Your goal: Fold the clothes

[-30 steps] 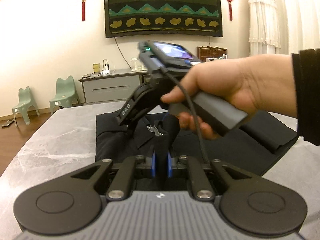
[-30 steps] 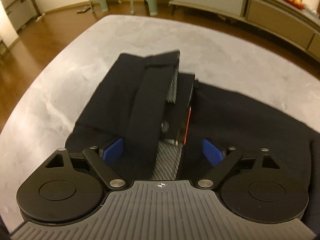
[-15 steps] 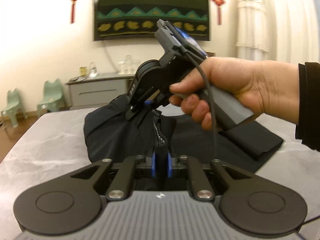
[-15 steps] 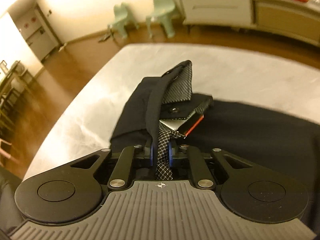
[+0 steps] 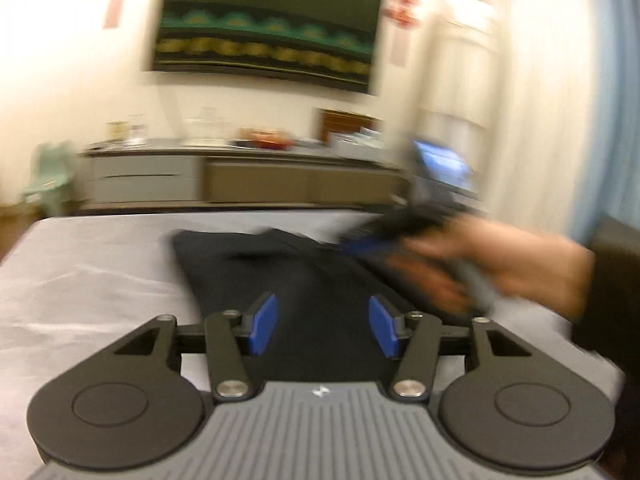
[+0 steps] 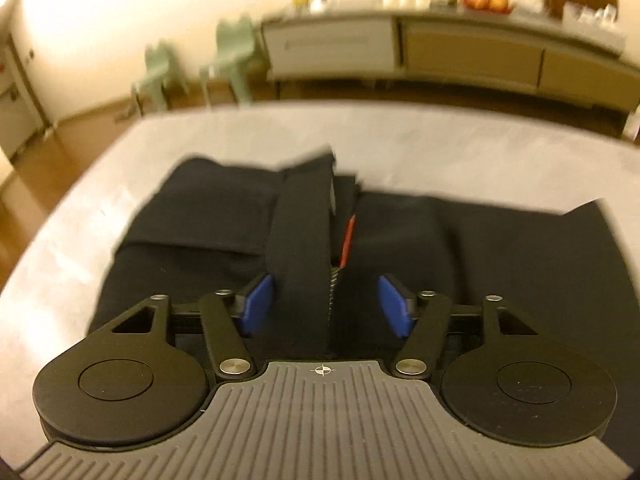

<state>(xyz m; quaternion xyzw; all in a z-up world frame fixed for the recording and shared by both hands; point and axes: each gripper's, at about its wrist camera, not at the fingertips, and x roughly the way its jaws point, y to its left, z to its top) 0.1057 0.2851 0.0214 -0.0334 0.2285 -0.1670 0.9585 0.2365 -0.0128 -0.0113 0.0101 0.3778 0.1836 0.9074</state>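
Progress: we judge the fold partly made; the dark navy cloth garment (image 6: pixel 460 248) lies flat in layers on the pale grey marble-look tabletop (image 6: pixel 420 140), yet one band of it stands up along the middle
Left to do: we reckon the raised dark strip with checked lining and a red tag (image 6: pixel 304 248) has yet to be laid flat and the sides squared
Right gripper (image 6: pixel 326 304): we see its blue pads apart and the jaws opening; the raised strip runs between them, close by one pad, pinched by neither
Left gripper (image 5: pixel 322 324): jaws opening, blue pads spread over the garment's near end, nothing clamped
Garment to tools: just below and ahead of both
Right hand (image 5: pixel 500 268): blurred, holding its tool beside the cloth's edge
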